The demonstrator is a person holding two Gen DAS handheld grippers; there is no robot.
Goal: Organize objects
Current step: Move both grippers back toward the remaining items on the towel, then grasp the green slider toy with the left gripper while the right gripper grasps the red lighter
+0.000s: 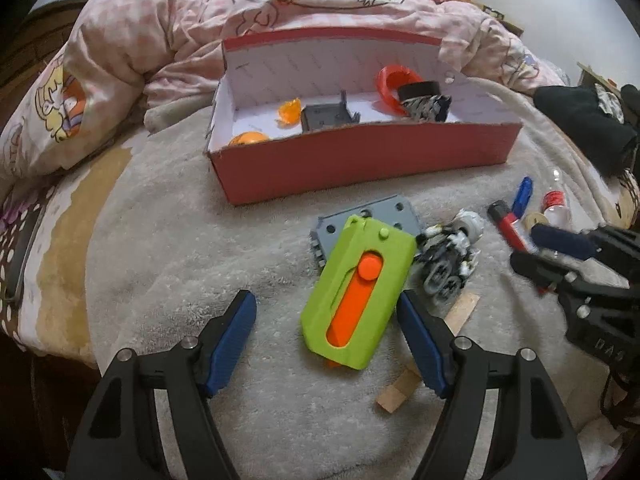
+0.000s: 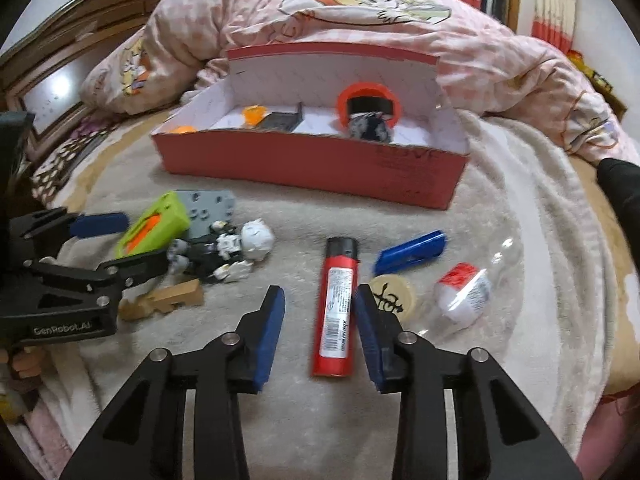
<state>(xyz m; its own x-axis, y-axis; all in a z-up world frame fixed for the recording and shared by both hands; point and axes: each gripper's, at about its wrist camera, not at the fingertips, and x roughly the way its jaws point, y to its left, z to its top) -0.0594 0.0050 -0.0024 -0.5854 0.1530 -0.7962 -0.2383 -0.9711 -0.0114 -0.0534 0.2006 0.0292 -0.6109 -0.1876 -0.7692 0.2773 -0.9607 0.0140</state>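
A red cardboard box (image 1: 360,162) (image 2: 312,170) stands on the bed and holds a red ring, a black roll, a grey part and orange pieces. My left gripper (image 1: 326,306) is open around the lower end of a green and orange toy cutter (image 1: 358,288) (image 2: 154,228), which lies on a grey plate (image 1: 380,216). My right gripper (image 2: 320,300) is open astride a red lighter (image 2: 338,308) (image 1: 510,228). A black and white robot figure (image 1: 452,258) (image 2: 228,250) lies between the two.
A wooden block (image 1: 432,360) (image 2: 168,298), a blue clip (image 2: 412,252) (image 1: 522,196), a round wooden chess piece (image 2: 392,294) and a small clear bottle with a red label (image 2: 464,290) lie on the beige blanket. A pink quilt (image 2: 360,16) is heaped behind the box.
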